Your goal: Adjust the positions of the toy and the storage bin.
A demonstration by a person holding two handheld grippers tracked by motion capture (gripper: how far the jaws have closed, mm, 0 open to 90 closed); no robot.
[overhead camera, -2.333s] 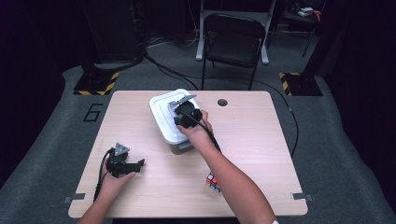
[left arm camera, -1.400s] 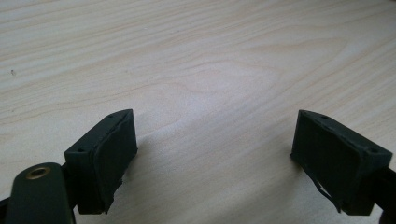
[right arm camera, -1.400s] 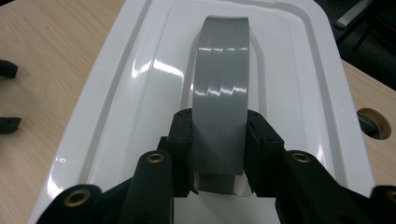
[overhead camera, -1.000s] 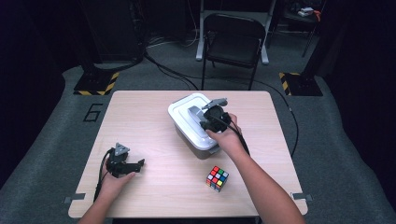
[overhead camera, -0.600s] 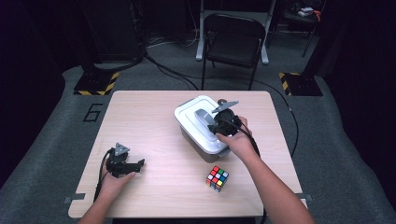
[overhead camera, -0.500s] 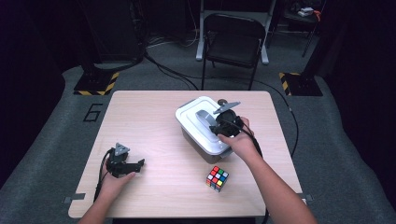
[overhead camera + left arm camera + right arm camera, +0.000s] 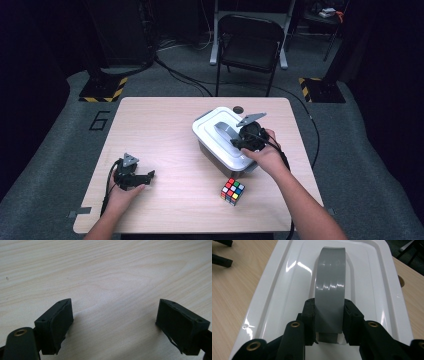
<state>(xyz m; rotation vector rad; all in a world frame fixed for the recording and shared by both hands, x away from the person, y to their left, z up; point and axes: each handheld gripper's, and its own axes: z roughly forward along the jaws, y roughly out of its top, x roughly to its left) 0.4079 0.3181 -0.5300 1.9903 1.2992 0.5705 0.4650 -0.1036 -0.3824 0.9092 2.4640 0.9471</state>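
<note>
A white lidded box (image 7: 216, 136) with a grey handle (image 7: 223, 131) stands right of the table's middle. My right gripper (image 7: 239, 142) is shut on that handle (image 7: 329, 293); in the right gripper view its black fingers (image 7: 310, 315) press both sides of the grey strap over the white lid (image 7: 367, 290). A multicoloured puzzle cube (image 7: 232, 191) lies on the wood in front of the box. My left gripper (image 7: 149, 176) rests on the table at the front left, open, with bare wood between its pads (image 7: 62, 320).
The wooden table (image 7: 165, 125) has a round cable hole (image 7: 238, 109) near its far edge. A black folding chair (image 7: 248, 45) stands behind the table. Cables run across the grey floor.
The white box has slid rightward across the table with my right gripper on its handle, and the cube now lies uncovered in front of it. The left gripper has stayed put.
</note>
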